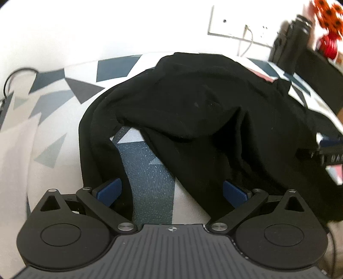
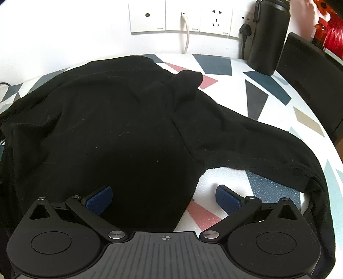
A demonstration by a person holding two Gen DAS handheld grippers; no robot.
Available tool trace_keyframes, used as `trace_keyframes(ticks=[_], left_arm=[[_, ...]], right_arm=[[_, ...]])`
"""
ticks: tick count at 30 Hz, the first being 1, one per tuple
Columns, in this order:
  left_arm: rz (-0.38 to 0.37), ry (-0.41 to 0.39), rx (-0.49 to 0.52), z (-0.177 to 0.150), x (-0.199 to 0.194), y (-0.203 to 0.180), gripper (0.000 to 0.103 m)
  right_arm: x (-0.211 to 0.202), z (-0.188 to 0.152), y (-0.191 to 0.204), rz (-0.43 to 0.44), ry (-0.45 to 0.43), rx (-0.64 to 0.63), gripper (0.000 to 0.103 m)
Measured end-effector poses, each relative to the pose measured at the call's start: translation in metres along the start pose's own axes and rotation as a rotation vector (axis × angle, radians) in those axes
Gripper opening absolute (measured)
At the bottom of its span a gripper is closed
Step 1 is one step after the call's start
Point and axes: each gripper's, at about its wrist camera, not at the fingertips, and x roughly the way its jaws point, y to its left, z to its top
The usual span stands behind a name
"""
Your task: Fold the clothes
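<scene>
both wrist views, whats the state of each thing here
black garment: unfolded, rumpled, spread on the patterned table
left hand-held gripper: open, holding nothing
right hand-held gripper: open, holding nothing
black bottle: upright, lid on
white cable: plugged into wall socket

Garment (image 2: pixel 111 120): solid black, no print. Counter (image 2: pixel 268 103) covering: white ground with a geometric pattern of triangles and angular patches in dark teal, grey, coral red and tan. Left tool (image 1: pixel 171 191) and right tool (image 2: pixel 164 198): black bodies with blue textured pads (image 2: pixel 227 196). Wall sockets (image 2: pixel 182 17): white. Bottle (image 2: pixel 270 36): black. Corner object (image 2: pixel 330 30): red and orange.
</scene>
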Motion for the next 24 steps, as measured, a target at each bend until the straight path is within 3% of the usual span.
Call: trace_keyframes(ticks=[6, 16, 19, 21, 24], left_arm=[[0.065, -0.051, 0.017, -0.008, 0.001, -0.012, 0.103], [0.053, -0.065, -0.009, -0.008, 0.0, -0.009, 0.103], [0.031, -0.037, -0.019, -0.002, 0.0, -0.008, 0.103], [-0.025, -0.017, -0.033, -0.001, -0.004, -0.005, 0.102], [-0.098, -0.056, -0.083, -0.01, -0.028, -0.001, 0.102]], right_arm=[[-0.001, -0.005, 0.001, -0.001, -0.026, -0.002, 0.102], [-0.001, -0.003, 0.004, -0.033, -0.006, 0.039, 0.102], [0.0, -0.001, 0.005, -0.041, 0.009, 0.05, 0.102], [0.0, 0.001, 0.005, -0.045, 0.023, 0.058, 0.102], [0.001, 0.002, 0.005, -0.046, 0.034, 0.061, 0.102]])
